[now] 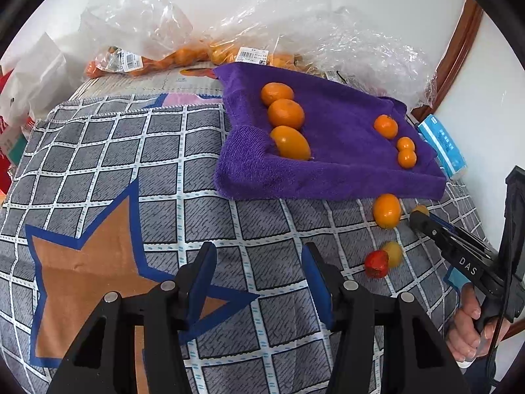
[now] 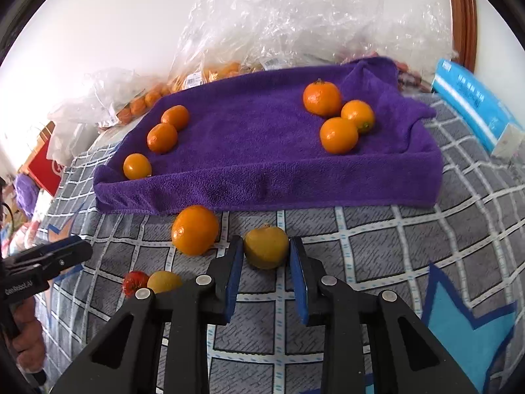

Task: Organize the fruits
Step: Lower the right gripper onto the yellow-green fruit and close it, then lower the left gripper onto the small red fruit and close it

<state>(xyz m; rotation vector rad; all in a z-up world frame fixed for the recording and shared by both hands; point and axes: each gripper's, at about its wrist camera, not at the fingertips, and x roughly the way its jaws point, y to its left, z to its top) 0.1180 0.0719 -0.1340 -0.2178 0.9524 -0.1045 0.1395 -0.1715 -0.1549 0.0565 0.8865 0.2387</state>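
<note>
A table covered by a grey checked cloth (image 1: 197, 151) with star patterns carries a purple towel (image 2: 262, 151) spread near its far edge, its front border folded up into a low ridge. On the towel, three oranges (image 2: 162, 138) sit in a line along its left edge, and three more (image 2: 338, 135) cluster near its right corner, touching one another.

Just in front of the towel's front border, on the cloth, lies a loose orange (image 2: 195, 229). Beside it is a small yellowish fruit (image 2: 266, 247), sitting between the blue-padded fingers of the right gripper (image 2: 266, 256); the jaws stand narrowly apart, close on each side of it, and whether the pads touch it cannot be told. Nearer the front edge, another yellow fruit (image 2: 163, 281) lies touching a small red fruit (image 2: 135, 283).

The left gripper (image 1: 259, 275) hovers over the cloth with jaws wide and nothing between them.

Clear plastic bags (image 1: 157, 36) holding more oranges lie along the far edge behind the towel. A blue box (image 2: 472, 101) rests beside the towel's right edge.
</note>
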